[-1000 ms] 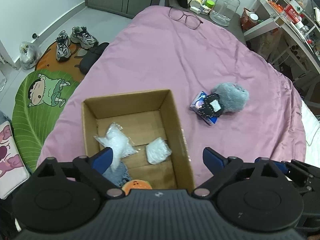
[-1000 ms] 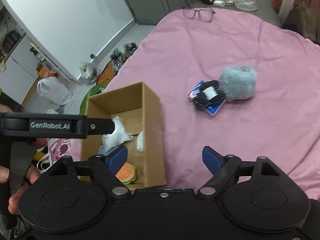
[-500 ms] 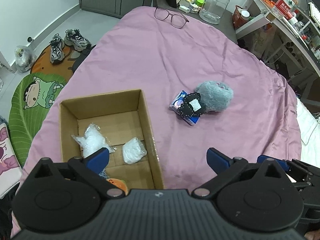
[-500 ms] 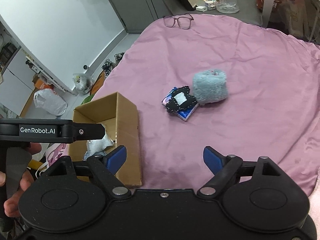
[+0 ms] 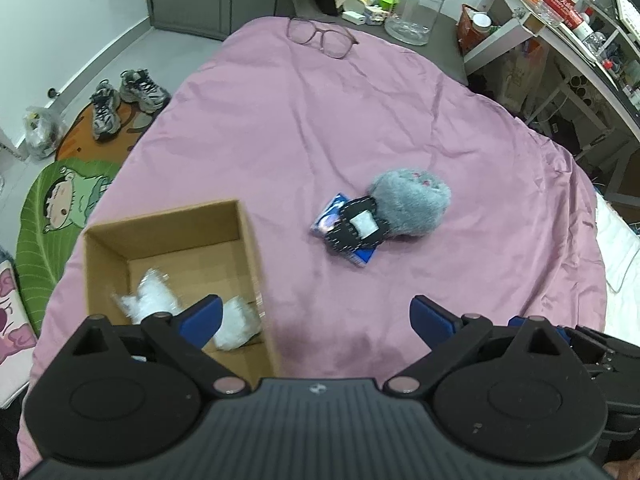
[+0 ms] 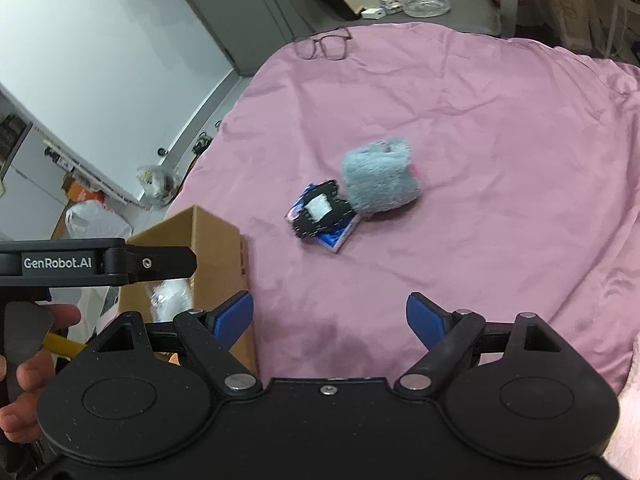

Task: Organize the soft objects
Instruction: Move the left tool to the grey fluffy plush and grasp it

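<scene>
Even, soft indoor light, strong fisheye bending at the edges, slight motion blur throughout.

A bed under a pink cover, carrying a few scattered things.

The pink cover (image 5: 400,128) is lying wrinkled across the bed. A cardboard box (image 5: 248,248) is sitting open near the left edge. Toward the middle, well apart from the box, a fluffy grey toy (image 5: 412,204) is resting against a black fabric piece (image 5: 352,230), which is lying on top of a blue packet (image 5: 332,216). A pair of glasses (image 5: 320,36) is lying at the far edge.
</scene>
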